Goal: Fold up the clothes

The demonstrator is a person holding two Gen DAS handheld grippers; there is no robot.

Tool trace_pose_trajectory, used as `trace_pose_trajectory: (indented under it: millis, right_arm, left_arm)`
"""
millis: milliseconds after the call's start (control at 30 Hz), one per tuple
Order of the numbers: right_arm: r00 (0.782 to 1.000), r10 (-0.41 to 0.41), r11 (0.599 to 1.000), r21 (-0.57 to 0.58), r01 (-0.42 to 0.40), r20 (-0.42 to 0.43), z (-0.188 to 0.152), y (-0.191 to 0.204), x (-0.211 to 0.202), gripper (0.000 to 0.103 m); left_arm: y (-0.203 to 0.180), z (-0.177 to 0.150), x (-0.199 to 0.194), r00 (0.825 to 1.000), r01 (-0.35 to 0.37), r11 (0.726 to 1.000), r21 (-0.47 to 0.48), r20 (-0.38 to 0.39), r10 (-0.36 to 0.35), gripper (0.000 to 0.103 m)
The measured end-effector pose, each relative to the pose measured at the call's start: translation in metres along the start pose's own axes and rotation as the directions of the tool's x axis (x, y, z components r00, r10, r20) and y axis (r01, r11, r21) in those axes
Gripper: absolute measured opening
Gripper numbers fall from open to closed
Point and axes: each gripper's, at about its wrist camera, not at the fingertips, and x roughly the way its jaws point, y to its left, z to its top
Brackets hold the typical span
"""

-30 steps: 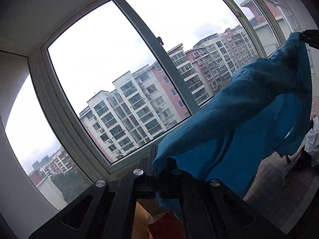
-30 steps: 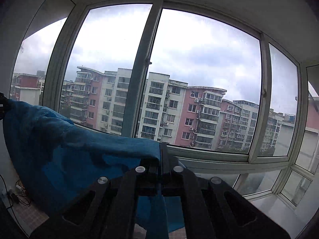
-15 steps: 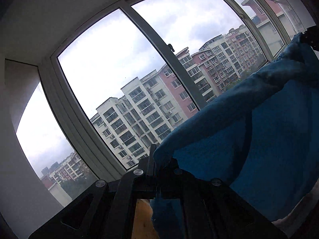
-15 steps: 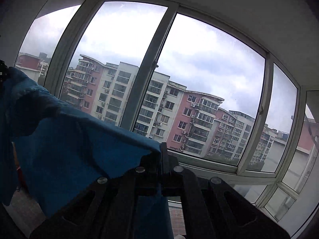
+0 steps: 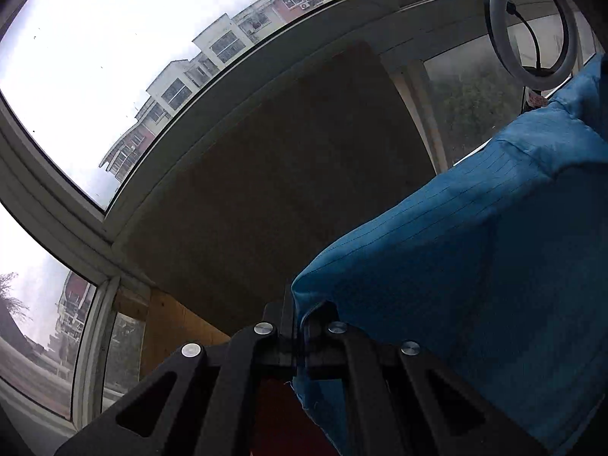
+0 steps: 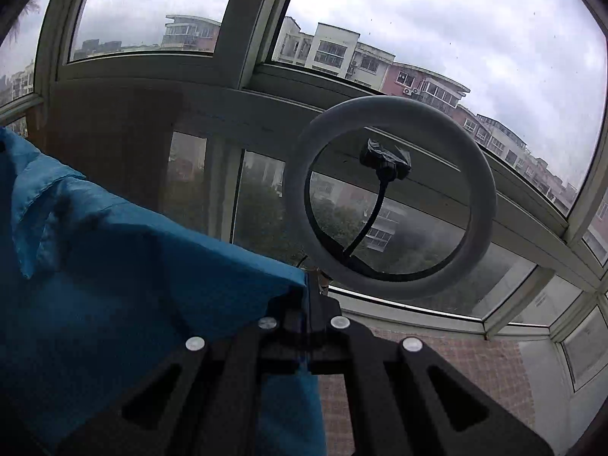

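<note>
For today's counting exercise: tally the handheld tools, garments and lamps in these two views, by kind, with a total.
Black two-finger grippers: 2 (left, right)
Blue pinstriped cloth garment: 1
White ring-shaped lamp: 1
Total: 4

The left gripper [image 5: 298,319] has its jaws closed on an edge of the blue cloth [image 5: 475,266], which spreads away to the right. A ring light [image 5: 494,30] stands at upper right before the window [image 5: 114,57].

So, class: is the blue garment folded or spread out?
Spread out, not folded: the blue garment hangs stretched between the left gripper and right gripper, each shut on an edge.
</note>
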Motion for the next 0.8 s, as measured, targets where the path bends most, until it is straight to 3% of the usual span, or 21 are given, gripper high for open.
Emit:
trace_pose_trajectory:
  millis: [100,167,267,300,400,433,533,600,667,733,800]
  right_arm:
    - [0.997,0.001,0.999,-0.047,-0.005,-0.082,-0.037,0.022,0.071,0.000]
    - [0.989,-0.006,0.997,-0.077,-0.005,-0.144,-0.061,0.033,0.112,0.000]
    - [0.951,0.008,0.994,-0.105,-0.043,-0.309,-0.094,0.043,0.173,0.002]
    - [0.948,0.023,0.995,-0.087,-0.053,-0.317,-0.097,0.038,0.169,0.009]
    - [0.938,0.068,0.996,-0.033,-0.084,-0.339,-0.107,0.022,0.159,0.031]
    - [0.935,0.084,0.995,-0.014,-0.095,-0.346,-0.111,0.017,0.155,0.034]
    - [0.922,0.130,0.991,0.041,-0.124,-0.364,-0.121,0.001,0.145,0.035]
    - [0.912,0.168,0.986,0.080,-0.149,-0.375,-0.127,-0.008,0.137,0.035]
    - [0.886,0.265,0.964,0.121,-0.236,-0.380,-0.143,-0.001,0.111,0.038]
    - [0.862,0.317,0.948,0.132,-0.288,-0.397,-0.173,0.020,0.077,0.056]
    - [0.831,0.367,0.930,0.155,-0.333,-0.418,-0.206,0.047,0.048,0.056]
  left_arm:
    - [-0.037,-0.027,0.071,0.991,0.043,0.999,-0.011,-0.128,-0.044,0.001]
    - [-0.059,-0.047,0.117,0.972,0.066,0.998,-0.013,-0.226,-0.068,0.006]
    - [-0.089,-0.070,0.165,0.939,0.082,0.996,0.017,-0.337,-0.071,0.007]
    - [-0.093,-0.076,0.171,0.934,0.095,0.995,0.011,-0.346,-0.085,0.007]
    - [-0.099,-0.091,0.165,0.925,0.136,0.991,0.000,-0.359,-0.127,0.008]
    - [-0.099,-0.093,0.160,0.925,0.139,0.990,-0.010,-0.356,-0.133,0.008]
    - [-0.122,-0.087,0.127,0.934,0.217,0.976,0.022,-0.296,-0.201,0.011]
    - [-0.135,-0.088,0.106,0.927,0.286,0.958,0.028,-0.263,-0.269,0.021]
    - [-0.145,-0.096,0.086,0.908,0.359,0.933,0.019,-0.240,-0.344,0.021]
    - [-0.147,-0.105,0.056,0.900,0.387,0.922,0.008,-0.222,-0.376,0.021]
    - [-0.147,-0.119,0.026,0.891,0.412,0.911,-0.005,-0.209,-0.403,0.022]
